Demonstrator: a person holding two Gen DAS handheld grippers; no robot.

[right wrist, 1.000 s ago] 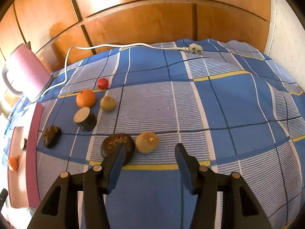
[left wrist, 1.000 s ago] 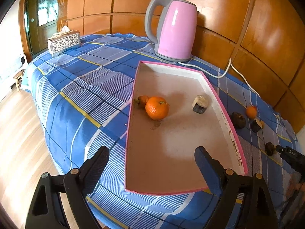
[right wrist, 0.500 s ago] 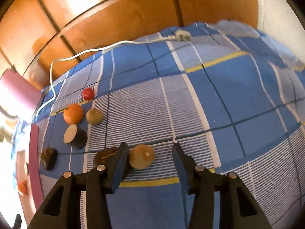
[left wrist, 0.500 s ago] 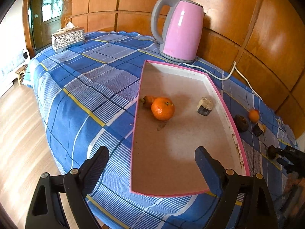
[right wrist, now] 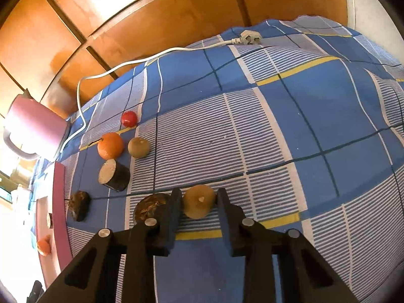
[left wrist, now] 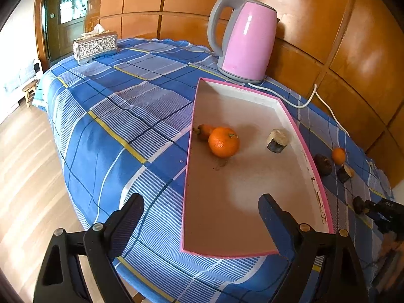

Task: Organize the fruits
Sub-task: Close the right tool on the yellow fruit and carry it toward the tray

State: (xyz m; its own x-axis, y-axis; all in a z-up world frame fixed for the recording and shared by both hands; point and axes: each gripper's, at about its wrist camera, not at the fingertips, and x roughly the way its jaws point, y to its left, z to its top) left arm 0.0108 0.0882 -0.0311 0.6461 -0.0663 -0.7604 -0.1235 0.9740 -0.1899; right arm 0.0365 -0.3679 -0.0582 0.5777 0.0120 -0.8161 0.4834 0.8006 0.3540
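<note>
1. Now the tan round fruit (right wrist: pixel 199 201) sits between the two pads of the right gripper (right wrist: pixel 199 203), on the blue checked cloth (right wrist: pixel 315 116), and the pads seem to press on both its sides; the jaws have come to their closed grip on it.
2. It lies straight ahead of this gripper, at 12 o'clock along the fingers, so I judge the coming move to be a lift and a carry, not a further reach. The fruit is nearly round, with no clear long axis; a small pale mark faces the camera.
3. Just beside it, at 9 o'clock, a dark rough fruit (right wrist: pixel 151 205) lies against the outer side of the left finger. I think it can be pushed when the gripper rises.
4. Farther, toward 10 and 11 o'clock, lie a cut piece with a pale face (right wrist: pixel 113 175), an orange (right wrist: pixel 110 145), a brownish round fruit (right wrist: pixel 138 147) and a small red fruit (right wrist: pixel 129 119).
5. The pink tray (left wrist: pixel 192 136) lies at 9 o'clock from the held fruit. It holds already a big orange (left wrist: pixel 223 142), a smaller orange fruit (left wrist: pixel 205 131) and a cut piece (left wrist: pixel 277 140).
6. The left gripper (left wrist: pixel 199 217) hangs wide open over the near end of the tray and holds nothing. The right hand is the nearer one to the loose fruits.
</note>
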